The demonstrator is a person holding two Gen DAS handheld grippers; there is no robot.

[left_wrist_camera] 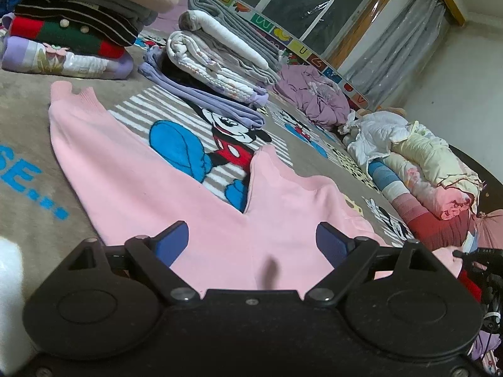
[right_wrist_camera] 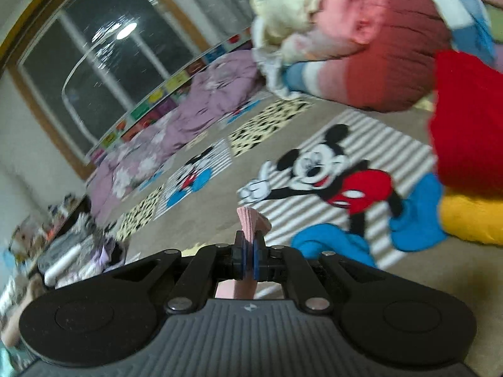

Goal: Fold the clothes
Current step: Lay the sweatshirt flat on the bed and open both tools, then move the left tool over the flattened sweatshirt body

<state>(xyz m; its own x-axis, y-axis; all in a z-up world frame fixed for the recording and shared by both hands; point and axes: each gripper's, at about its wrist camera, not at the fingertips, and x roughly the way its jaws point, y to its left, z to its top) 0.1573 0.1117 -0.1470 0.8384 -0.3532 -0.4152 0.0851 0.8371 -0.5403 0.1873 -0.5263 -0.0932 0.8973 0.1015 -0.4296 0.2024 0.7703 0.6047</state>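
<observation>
Pink trousers (left_wrist_camera: 176, 185) spread flat on rug (left_wrist_camera: 28, 113) for folding: right tool (right_wrist_camera: 250, 253) clamps a hem, left tool (left_wrist_camera: 251, 238) gapes wide w/ nothing in it.

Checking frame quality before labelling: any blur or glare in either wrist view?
Left wrist: sharp, pink garment crisp, strong fisheye bending at the edges. Right wrist: motion-smeared, worst on the clothes pile; lamp glare on the window.

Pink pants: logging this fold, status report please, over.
Left gripper open, hovering over the pink pants spread on the rug. Right gripper shut on a pink edge. Folded stacks beyond, nothing in the way.
</observation>
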